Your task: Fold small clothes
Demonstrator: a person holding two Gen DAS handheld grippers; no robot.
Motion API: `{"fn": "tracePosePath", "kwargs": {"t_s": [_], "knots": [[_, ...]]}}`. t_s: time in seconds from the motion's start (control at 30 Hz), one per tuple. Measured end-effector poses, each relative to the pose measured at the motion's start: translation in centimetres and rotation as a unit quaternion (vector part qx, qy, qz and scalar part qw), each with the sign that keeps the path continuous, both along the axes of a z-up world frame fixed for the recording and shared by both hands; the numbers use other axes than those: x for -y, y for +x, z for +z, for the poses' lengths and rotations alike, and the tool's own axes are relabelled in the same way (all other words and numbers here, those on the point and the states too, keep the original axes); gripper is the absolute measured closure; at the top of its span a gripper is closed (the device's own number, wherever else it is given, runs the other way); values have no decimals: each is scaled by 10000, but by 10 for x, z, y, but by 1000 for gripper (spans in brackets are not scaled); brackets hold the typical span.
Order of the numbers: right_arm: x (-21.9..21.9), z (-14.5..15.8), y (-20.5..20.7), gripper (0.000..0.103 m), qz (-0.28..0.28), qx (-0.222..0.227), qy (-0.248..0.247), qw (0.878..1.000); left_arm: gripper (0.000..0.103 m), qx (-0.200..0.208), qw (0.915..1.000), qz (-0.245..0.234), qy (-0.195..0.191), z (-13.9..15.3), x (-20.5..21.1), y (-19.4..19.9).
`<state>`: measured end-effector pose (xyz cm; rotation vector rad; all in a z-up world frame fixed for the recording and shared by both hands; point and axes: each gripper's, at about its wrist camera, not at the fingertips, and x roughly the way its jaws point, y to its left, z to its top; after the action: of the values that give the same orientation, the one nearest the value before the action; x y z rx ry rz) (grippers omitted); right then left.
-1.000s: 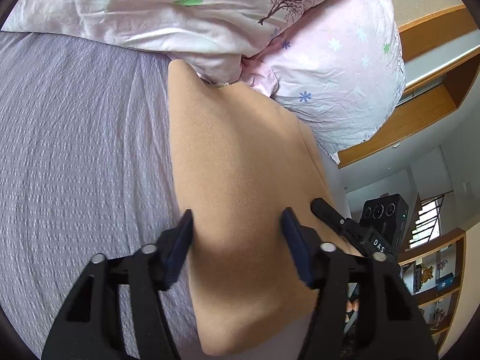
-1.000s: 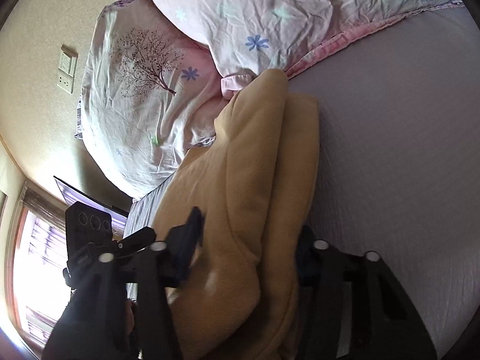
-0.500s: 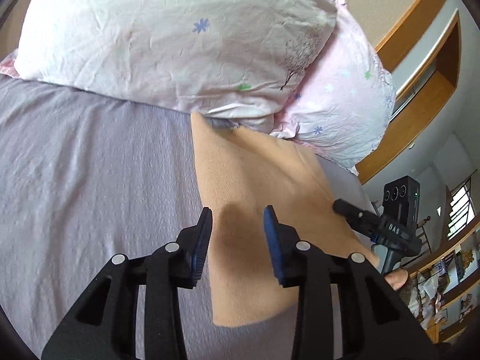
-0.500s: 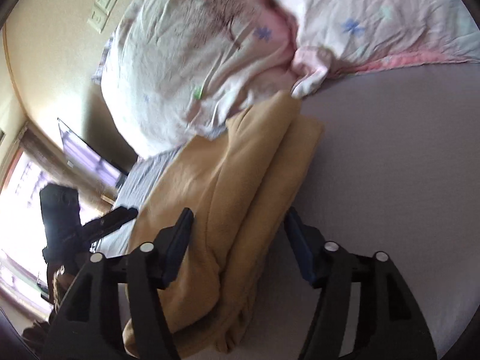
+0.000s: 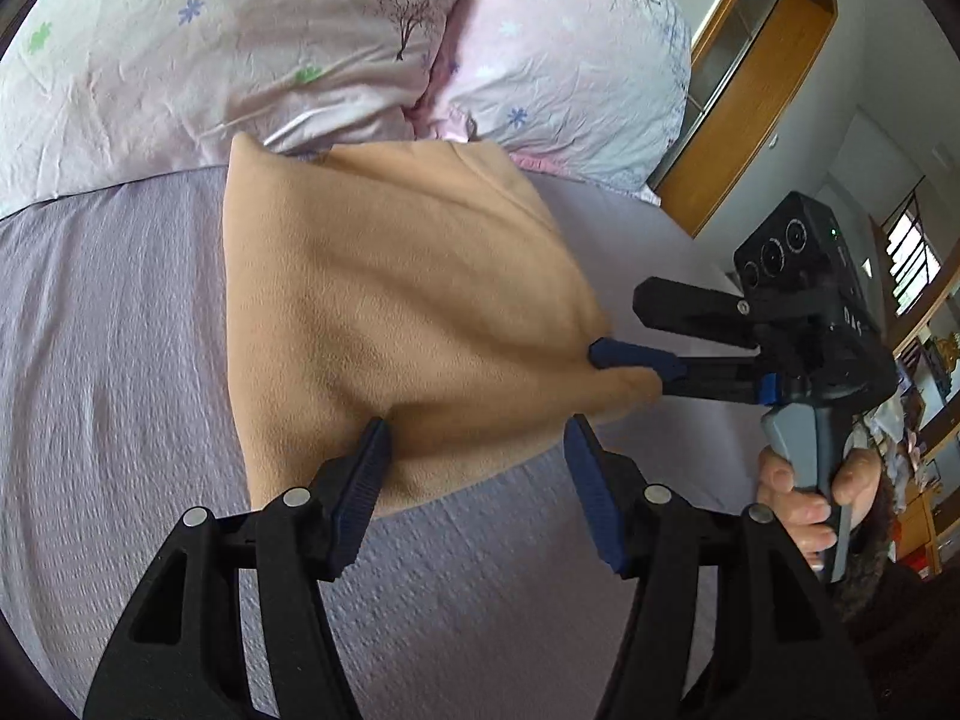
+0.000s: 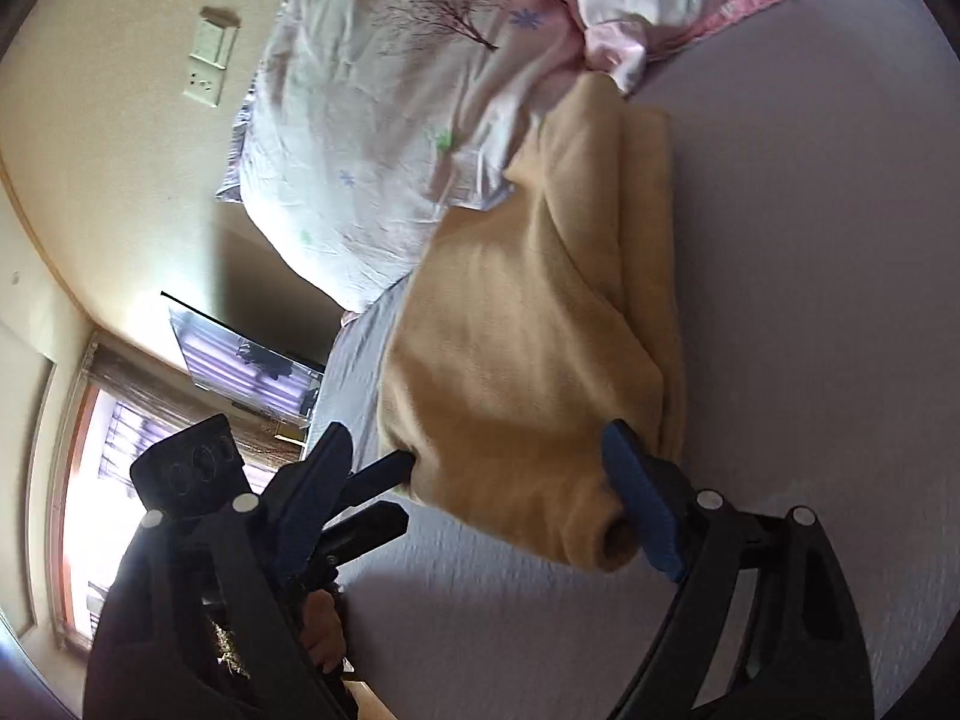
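Note:
A folded tan fleece garment [image 5: 390, 312] lies on the grey-lilac bed sheet [image 5: 108, 396], its far end against the pillows. My left gripper [image 5: 480, 480] is open at the garment's near edge, its jaws wide apart over the near corner. My right gripper [image 5: 636, 330] reaches in from the right, open, one blue pad on the garment's right corner and the other finger above it. In the right wrist view the garment [image 6: 528, 348] shows as stacked layers, and the right gripper [image 6: 480, 492] stands open around its near end. The left gripper [image 6: 372, 480] shows at lower left.
Two floral pink-white pillows [image 5: 240, 42] lie at the head of the bed behind the garment. A wooden headboard or shelf [image 5: 756, 90] stands at the right. A wall with switches [image 6: 210, 60] and a bright window [image 6: 102, 480] show in the right wrist view.
Both grippers pulled back toward the garment's near end. The left gripper opened wider. The garment's near right corner is now bunched at the right gripper's lower pad.

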<state>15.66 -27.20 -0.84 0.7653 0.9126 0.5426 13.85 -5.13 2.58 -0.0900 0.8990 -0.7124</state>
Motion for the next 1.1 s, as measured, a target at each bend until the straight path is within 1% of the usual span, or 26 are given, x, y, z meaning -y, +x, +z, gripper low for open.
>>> {"fn": "tracePosePath", "kwargs": {"t_s": [0.03, 0.1, 0.13, 0.17, 0.2, 0.23, 0.27, 0.3, 0.37, 0.43, 0.5, 0.57, 0.63, 0.7, 0.77, 0.87, 0.93, 1.0, 1.1], "knots": [[0, 1, -3, 22, -23, 30, -57, 10000, 42, 56, 10000, -9, 13, 0, -1, -3], [-2, 10, -9, 20, -188, 216, -499, 9983, 39, 100, 9999, -7, -107, 4, -7, -8], [-3, 18, -17, 15, -307, 353, -764, 9960, 38, 125, 9997, 34, -213, 7, -14, -10], [-4, 23, -24, 11, -401, 502, -984, 9931, 31, 166, 9993, 126, -307, 10, -22, -14], [-5, 29, -33, 9, -439, 655, -1150, 9902, 22, 220, 9988, 242, -376, 13, -31, -17], [-5, 33, -42, 2, -467, 769, -1322, 9871, 17, 290, 9980, 389, -405, 15, -39, -20], [-7, 36, -51, 2, -556, 839, -1588, 9822, 9, 362, 9969, 585, -375, 15, -48, -24], [-9, 37, -60, 2, -642, 884, -1884, 9760, 6, 406, 9958, 768, -284, 16, -54, -27], [-21, 33, -68, 2, -721, 848, -2602, 9591, 3, 386, 9931, 1106, 15, 13, -61, -30], [-36, 24, -72, 2, -733, 714, -3288, 9388, 3, 269, 9910, 1273, 300, 6, -61, -27], [-51, 14, -75, 2, -698, 626, -3775, 9213, 3, 135, 9886, 1368, 608, -2, -58, -24], [-60, 4, -75, 2, -652, 571, -4000, 9124, 3, 58, 9857, 1407, 928, -9, -53, -23], [-64, -7, -73, 2, -608, 461, -4106, 9086, 3, 84, 9817, 1415, 1274, -15, -46, -23], [-70, -14, -69, 2, -620, 329, -4259, 9020, 3, 103, 9772, 1441, 1558, -21, -41, -22], [-74, -17, -70, 2, -605, 285, -4362, 8974, 2, 152, 9729, 1471, 1779, -24, -39, -22], [-77, -19, -70, 2, -640, 252, -4447, 8930, 1, 182, 9702, 1480, 1908, -25, -37, -25], [-77, -19, -70, 2, -657, 208, -4413, 8947, 1, 191, 9681, 1487, 2007, -26, -36, -25], [-74, -19, -69, 2, -664, 161, -4345, 8981, 1, 192, 9681, 1490, 2007, -26, -36, -26], [-75, -19, -70, 2, -666, 164, -4355, 8976, 1, 195, 9679, 1496, 2008, -26, -36, -26]]}}
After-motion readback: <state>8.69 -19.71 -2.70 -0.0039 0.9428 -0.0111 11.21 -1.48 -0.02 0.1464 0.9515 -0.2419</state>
